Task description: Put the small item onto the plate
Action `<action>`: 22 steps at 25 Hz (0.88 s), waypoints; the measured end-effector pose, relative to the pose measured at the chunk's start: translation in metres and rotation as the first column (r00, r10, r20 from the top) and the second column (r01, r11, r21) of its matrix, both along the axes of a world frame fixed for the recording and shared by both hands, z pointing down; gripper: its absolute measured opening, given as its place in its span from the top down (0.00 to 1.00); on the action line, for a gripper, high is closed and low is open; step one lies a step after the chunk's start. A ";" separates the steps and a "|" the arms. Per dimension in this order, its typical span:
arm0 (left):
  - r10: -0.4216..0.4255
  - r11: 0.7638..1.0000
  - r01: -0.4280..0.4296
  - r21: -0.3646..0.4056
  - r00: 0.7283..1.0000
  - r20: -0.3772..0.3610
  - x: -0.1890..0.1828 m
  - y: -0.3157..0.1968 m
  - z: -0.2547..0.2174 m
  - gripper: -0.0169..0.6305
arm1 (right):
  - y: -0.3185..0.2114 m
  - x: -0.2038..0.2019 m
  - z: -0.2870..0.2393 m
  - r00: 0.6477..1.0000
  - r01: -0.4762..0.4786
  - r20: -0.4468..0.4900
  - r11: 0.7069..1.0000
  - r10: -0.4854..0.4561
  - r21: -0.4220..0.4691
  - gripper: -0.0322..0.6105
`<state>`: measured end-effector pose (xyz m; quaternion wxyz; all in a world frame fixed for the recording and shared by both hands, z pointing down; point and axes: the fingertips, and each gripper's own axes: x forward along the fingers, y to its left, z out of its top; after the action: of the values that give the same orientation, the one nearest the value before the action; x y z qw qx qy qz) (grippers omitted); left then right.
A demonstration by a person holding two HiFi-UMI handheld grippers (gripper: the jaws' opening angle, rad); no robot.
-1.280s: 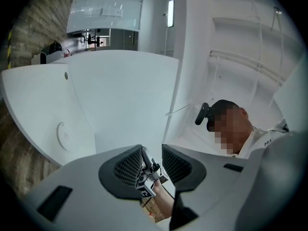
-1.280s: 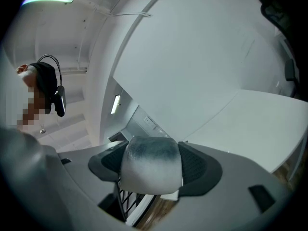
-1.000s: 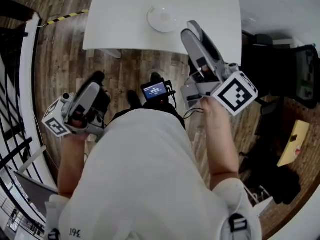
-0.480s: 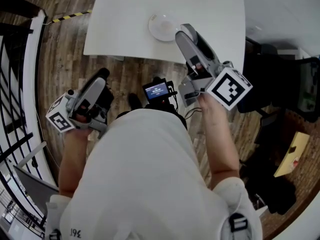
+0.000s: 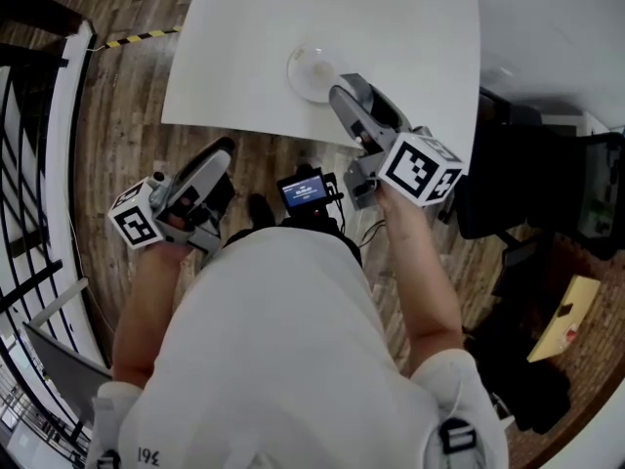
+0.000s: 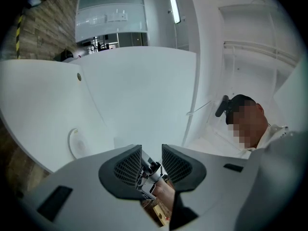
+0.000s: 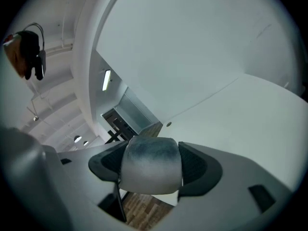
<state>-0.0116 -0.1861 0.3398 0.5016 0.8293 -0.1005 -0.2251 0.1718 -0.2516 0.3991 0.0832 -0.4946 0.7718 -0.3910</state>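
A white plate point(image 5: 311, 69) sits near the front edge of the white table point(image 5: 410, 27). My right gripper point(image 5: 344, 91) reaches over that edge, its tips just right of the plate. It is shut on the small item point(image 7: 150, 170), a grey-white rounded block that fills the space between the jaws. My left gripper point(image 5: 220, 151) hangs over the wood floor, short of the table edge. In its own view the left gripper point(image 6: 151, 153) has its jaws a little apart with nothing held, and the plate point(image 6: 77, 142) shows at lower left.
A black chair point(image 5: 498, 179) stands right of the table. A small screen device point(image 5: 305, 191) hangs at my chest. A black railing point(image 5: 29, 164) runs down the left, and yellow-black tape point(image 5: 137, 35) marks the floor. A person point(image 6: 250, 124) shows in the left gripper view.
Both grippers have moved up toward the table. The right gripper's tips, with the small item, have come close beside the plate; the left gripper has risen nearer the table edge.
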 end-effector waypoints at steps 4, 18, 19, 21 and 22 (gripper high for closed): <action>0.009 1.000 -0.008 -0.025 1.000 0.028 0.010 -0.014 0.015 0.80 | -0.011 0.000 0.033 0.997 0.039 -0.071 0.997 -0.044 -0.061 0.46; 0.078 0.996 -0.067 -0.065 0.981 0.175 0.040 -0.027 0.065 0.80 | -0.049 -0.003 0.106 0.965 0.089 -0.229 0.982 -0.127 -0.169 0.46; 0.082 0.995 -0.070 -0.071 0.979 0.185 0.042 -0.027 0.069 0.80 | -0.052 -0.003 0.111 0.959 0.094 -0.248 0.980 -0.136 -0.175 0.46; 0.090 0.994 -0.075 -0.083 0.976 0.200 0.046 -0.027 0.076 0.80 | -0.058 -0.003 0.123 0.943 0.106 -0.291 0.976 -0.159 -0.188 0.46; 0.095 0.993 -0.077 -0.091 0.974 0.207 0.046 -0.027 0.080 0.80 | -0.061 -0.003 0.130 0.933 0.112 -0.317 0.974 -0.170 -0.195 0.46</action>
<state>0.0347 -0.2134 0.4196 0.5309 0.8308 -0.1264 -0.1094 0.1690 -0.3130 0.5292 -0.1198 -0.5018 0.7712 -0.3731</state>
